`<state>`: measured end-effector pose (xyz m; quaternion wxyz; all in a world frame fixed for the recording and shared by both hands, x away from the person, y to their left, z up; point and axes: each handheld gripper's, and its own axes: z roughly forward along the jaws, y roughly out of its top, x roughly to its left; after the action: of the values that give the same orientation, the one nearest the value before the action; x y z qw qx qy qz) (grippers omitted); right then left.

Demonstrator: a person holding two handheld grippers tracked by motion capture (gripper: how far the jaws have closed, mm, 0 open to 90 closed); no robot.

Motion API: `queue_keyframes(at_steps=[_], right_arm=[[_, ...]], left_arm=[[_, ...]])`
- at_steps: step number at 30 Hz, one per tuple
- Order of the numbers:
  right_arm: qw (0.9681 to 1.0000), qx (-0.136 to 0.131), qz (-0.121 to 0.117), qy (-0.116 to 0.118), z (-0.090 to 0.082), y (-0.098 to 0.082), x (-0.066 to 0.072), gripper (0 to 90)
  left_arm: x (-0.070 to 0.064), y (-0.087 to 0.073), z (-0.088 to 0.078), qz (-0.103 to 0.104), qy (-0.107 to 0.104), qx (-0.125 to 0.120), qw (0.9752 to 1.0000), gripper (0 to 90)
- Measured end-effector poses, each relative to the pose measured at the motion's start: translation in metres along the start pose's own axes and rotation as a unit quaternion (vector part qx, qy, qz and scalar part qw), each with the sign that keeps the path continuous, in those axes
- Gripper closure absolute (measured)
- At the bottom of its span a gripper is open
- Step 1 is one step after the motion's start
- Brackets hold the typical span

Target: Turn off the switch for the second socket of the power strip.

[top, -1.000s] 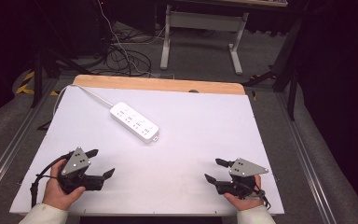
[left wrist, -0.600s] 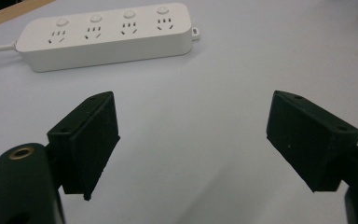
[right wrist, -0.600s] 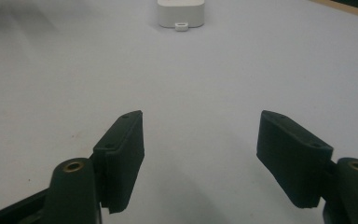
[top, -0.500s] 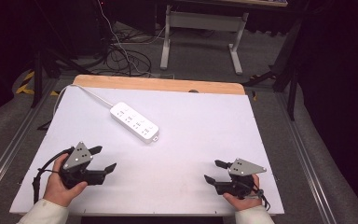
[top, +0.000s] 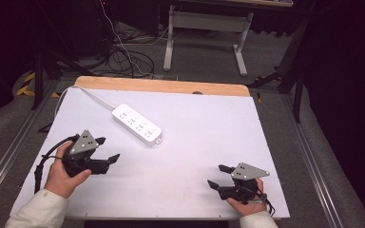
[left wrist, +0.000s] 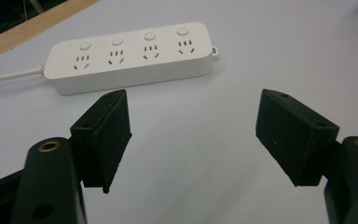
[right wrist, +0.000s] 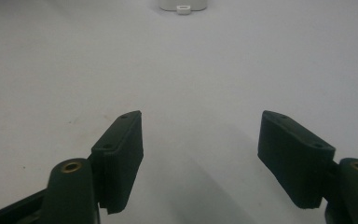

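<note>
While your left gripper (top: 108,148) and right gripper (top: 218,175) stand wide and empty, the left's jaws having just narrowed slightly, only bare white tabletop (top: 204,128) separates them from the white four-socket plastic power strip (top: 137,124) at centre-left.

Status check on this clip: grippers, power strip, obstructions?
Left gripper open, jaws just narrowing, empty. Right gripper open, empty. White four-socket power strip untouched. Nothing in between.

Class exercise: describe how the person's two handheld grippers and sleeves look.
Each gripper, left gripper and right gripper, is black with two blocky jaws, brass-ringed holes, a grey three-cornered plate on top and a trailing black cable. The sleeves are off-white.
</note>
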<state>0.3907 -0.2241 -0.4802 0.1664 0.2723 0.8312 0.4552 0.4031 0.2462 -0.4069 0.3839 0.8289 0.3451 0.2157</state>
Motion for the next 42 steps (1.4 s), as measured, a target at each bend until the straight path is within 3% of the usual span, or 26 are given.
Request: queue_keyframes(at_steps=[7, 10, 16, 19, 21, 22, 24, 28, 30, 35, 42], right_arm=[[1.0000, -0.006, 0.002, -0.002, -0.004, -0.001, 0.001, 32.0], [1.0000, -0.007, 0.003, -0.002, -0.005, -0.001, 0.001, 31.9], [1.0000, -0.003, 0.004, 0.004, -0.004, -0.001, 0.001, 30.7], [1.0000, -0.006, 0.006, 0.003, -0.005, -0.001, 0.001, 30.7], [1.0000, -0.006, 0.006, 0.004, -0.005, -0.001, 0.001, 30.7], [1.0000, -0.005, 0.006, 0.004, -0.005, -0.001, 0.001, 30.7], [1.0000, -0.003, 0.003, 0.005, -0.005, 0.000, 0.002, 30.7], [1.0000, -0.005, 0.000, 0.006, -0.005, 0.000, 0.003, 30.8], [1.0000, -0.007, 0.001, 0.007, -0.006, 0.000, 0.003, 30.9], [0.9999, -0.007, 0.002, 0.007, -0.006, 0.000, 0.003, 30.8], [0.9999, -0.012, 0.002, 0.007, -0.008, 0.000, 0.003, 31.2]], left_arm=[[0.006, 0.016, 0.001, 0.012, 0.003, 0.005, 0.9999, 26.6], [0.008, 0.021, 0.000, 0.007, -0.002, 0.003, 1.0000, 27.2], [0.012, 0.027, 0.001, 0.004, -0.014, 0.005, 0.9999, 38.4], [0.014, 0.030, 0.003, 0.001, -0.002, 0.008, 1.0000, 55.8], [0.018, 0.035, 0.005, -0.016, 0.015, 0.013, 0.9997, 76.2], [0.019, 0.036, 0.006, -0.022, 0.019, 0.014, 0.9995, 81.3], [0.022, 0.040, 0.007, -0.028, 0.009, 0.016, 0.9994, 89.4], [0.022, 0.045, 0.012, -0.026, 0.005, 0.021, 0.9994, 89.7], [0.023, 0.050, 0.018, -0.030, -0.007, 0.023, 0.9993, 89.7], [0.026, 0.056, 0.030, -0.024, -0.001, 0.029, 0.9993, 89.7], [0.035, 0.064, 0.049, -0.038, -0.004, 0.028, 0.9989, 89.7]])
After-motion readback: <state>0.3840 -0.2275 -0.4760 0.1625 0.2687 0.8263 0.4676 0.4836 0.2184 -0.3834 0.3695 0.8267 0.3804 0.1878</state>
